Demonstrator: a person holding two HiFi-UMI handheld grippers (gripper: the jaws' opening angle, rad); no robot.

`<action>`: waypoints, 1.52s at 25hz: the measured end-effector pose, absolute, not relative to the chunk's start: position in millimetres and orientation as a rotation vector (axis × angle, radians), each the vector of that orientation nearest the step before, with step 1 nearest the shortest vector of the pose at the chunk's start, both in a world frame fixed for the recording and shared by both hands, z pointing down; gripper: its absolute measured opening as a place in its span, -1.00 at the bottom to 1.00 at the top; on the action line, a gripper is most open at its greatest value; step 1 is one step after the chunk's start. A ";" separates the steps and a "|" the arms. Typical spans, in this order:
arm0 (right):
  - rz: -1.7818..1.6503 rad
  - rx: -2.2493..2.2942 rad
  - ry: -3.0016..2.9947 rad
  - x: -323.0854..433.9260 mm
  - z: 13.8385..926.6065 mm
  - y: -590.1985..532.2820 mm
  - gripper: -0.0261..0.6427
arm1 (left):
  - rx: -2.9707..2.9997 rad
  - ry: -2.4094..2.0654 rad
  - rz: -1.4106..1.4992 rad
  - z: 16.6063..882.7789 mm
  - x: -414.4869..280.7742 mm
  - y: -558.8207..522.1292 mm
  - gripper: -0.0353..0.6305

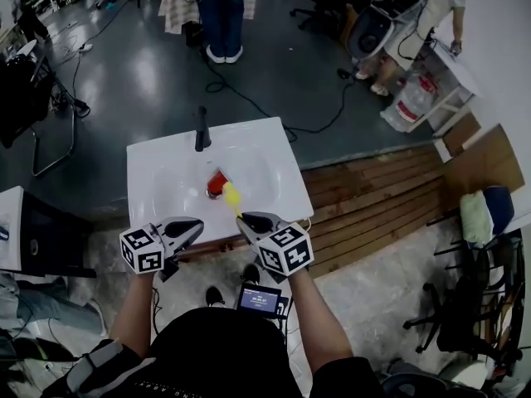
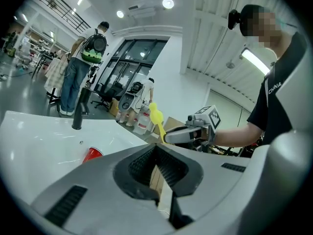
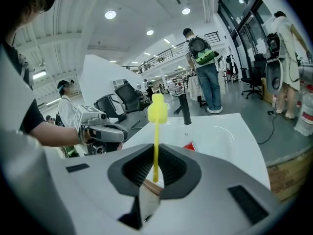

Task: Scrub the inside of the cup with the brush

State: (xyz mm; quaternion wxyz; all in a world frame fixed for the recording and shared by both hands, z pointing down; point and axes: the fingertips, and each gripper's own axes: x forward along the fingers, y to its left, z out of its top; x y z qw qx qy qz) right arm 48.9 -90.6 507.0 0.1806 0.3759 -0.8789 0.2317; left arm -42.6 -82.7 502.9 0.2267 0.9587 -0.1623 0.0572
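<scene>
The left tongs point(image 2: 156, 156) are fully closed: the two ribbed pads meet with nothing between them, and they are held at the near edge of the white washbasin point(image 1: 278, 181), pointing nearly level across it. The right tongs point(image 3: 155, 169) are closed on the thin stem of the yellow brush point(image 3: 157, 109). The stem is clamped between the pads and runs forward and upward from them, with the yellow head at the far end. The head is in the air above the basin bowl and is not in contact with the cup. The red cup point(image 1: 216, 184) lies tilted in the bowl of the washbasin, on the near side of the black tap point(image 1: 202, 129) and close to the bowl's middle. In the head view the brush head shows just beside the cup's near right edge, but both gripper views show it raised clear of the cup. The two tongs are side by side at the near rim, left and right of the cup, close to each other but not touching. Neither tongs touches the cup
</scene>
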 end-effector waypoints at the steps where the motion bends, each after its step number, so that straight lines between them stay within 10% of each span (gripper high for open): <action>1: 0.665 1.053 -2.484 50.8 507.0 -94.1 -0.81 | 2.641 -0.445 0.158 501.8 -40.0 -85.5 -0.88; 21: 0.716 0.802 -2.469 120.2 536.9 -183.2 -0.81 | 2.636 -0.684 0.466 530.5 28.1 -193.1 -0.87; 38: 0.809 0.732 -2.404 106.9 586.2 -233.4 -0.81 | 2.492 -0.786 0.822 643.0 22.8 -262.2 -0.21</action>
